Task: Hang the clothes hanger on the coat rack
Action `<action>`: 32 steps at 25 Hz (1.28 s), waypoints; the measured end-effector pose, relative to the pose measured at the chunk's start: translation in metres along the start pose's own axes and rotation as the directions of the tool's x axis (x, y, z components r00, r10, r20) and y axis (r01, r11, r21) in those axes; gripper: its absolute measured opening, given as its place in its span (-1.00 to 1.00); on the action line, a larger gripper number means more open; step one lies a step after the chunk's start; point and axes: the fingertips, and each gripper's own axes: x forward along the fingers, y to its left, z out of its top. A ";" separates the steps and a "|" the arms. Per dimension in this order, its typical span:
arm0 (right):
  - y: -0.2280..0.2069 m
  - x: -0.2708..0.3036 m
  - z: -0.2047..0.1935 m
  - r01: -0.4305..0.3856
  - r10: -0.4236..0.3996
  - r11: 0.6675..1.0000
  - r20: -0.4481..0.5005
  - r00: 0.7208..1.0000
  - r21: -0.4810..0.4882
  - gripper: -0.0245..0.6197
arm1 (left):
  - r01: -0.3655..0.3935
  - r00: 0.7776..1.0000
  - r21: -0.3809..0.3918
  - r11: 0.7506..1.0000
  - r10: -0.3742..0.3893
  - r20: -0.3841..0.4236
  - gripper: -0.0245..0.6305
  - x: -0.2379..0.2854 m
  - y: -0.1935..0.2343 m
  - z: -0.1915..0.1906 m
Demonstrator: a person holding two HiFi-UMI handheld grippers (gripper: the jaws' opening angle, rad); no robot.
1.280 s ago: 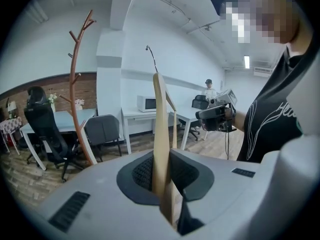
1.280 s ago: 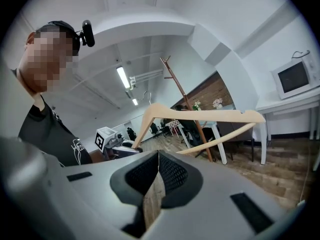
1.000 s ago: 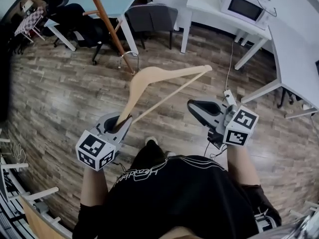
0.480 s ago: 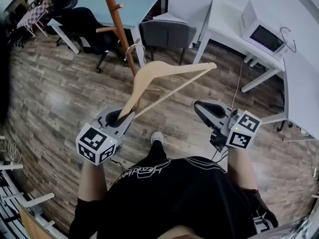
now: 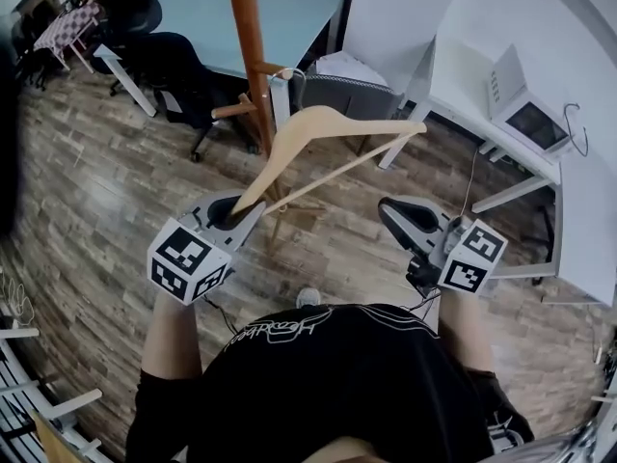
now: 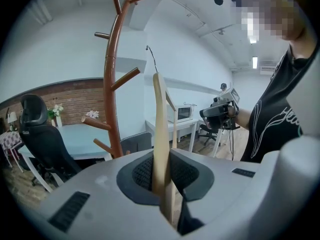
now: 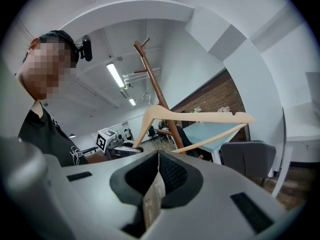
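Note:
A pale wooden clothes hanger (image 5: 318,128) with a thin metal hook (image 5: 281,73) sticks up and forward from my left gripper (image 5: 236,210), which is shut on one end of it. In the left gripper view the hanger's arm (image 6: 159,129) rises straight out from between the pads. The brown wooden coat rack (image 5: 249,37) stands just ahead and slightly left of the hanger, with short pegs along its pole (image 6: 112,84). My right gripper (image 5: 395,215) is held at the right, apart from the hanger, jaws shut and empty (image 7: 158,156).
A light blue table (image 5: 202,17) and a black office chair (image 5: 164,61) stand behind the rack. A grey chair (image 5: 347,80) sits ahead on the right. White desks carry a microwave (image 5: 525,114). The floor is wood plank.
Both grippers and the hanger have travelled forward across the floor. The coat rack is now much closer, with the hanger's hook near its pole. Neither grip has changed.

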 end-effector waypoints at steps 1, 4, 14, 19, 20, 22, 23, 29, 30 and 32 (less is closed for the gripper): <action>-0.003 0.004 0.001 0.000 0.000 1.000 -0.001 1.000 0.000 -0.80 | -0.001 1.000 0.003 1.000 0.001 -0.001 -0.82 0.002 0.007 0.001; -0.012 0.012 0.000 -0.003 0.003 1.000 -0.007 1.000 0.003 -0.80 | -0.011 1.000 0.007 1.000 0.011 -0.009 -0.82 0.011 0.025 0.002; -0.043 0.031 -0.007 -0.071 0.073 0.996 -0.047 0.996 0.056 -0.80 | -0.086 0.994 -0.037 0.996 0.083 -0.077 -0.82 0.029 0.063 -0.020; -0.061 0.045 0.004 -0.118 0.121 0.991 -0.053 0.991 0.065 -0.80 | -0.142 0.984 -0.038 0.989 0.136 -0.119 -0.81 0.033 0.076 -0.028; -0.063 0.049 0.007 -0.129 0.132 0.990 -0.052 0.990 0.065 -0.80 | -0.149 0.982 -0.041 0.988 0.142 -0.126 -0.82 0.033 0.078 -0.029; -0.066 0.056 0.011 -0.150 0.154 0.986 -0.052 0.987 0.070 -0.80 | -0.163 0.977 -0.038 0.986 0.156 -0.148 -0.81 0.033 0.081 -0.034; -0.067 0.060 0.011 -0.159 0.164 0.984 -0.055 0.985 0.073 -0.80 | -0.171 0.973 -0.032 0.985 0.164 -0.161 -0.81 0.032 0.083 -0.036; -0.071 0.076 0.017 -0.196 0.201 0.978 -0.079 0.976 0.070 -0.80 | -0.201 0.962 -0.031 0.979 0.192 -0.196 -0.81 0.032 0.095 -0.052; -0.072 0.076 0.017 -0.197 0.202 0.978 -0.083 0.976 0.070 -0.80 | -0.202 0.961 -0.030 0.979 0.192 -0.198 -0.81 0.032 0.097 -0.053; -0.075 0.076 0.015 -0.194 0.200 0.979 -0.092 0.975 0.069 -0.80 | -0.204 0.960 -0.022 0.979 0.195 -0.199 -0.81 0.033 0.101 -0.057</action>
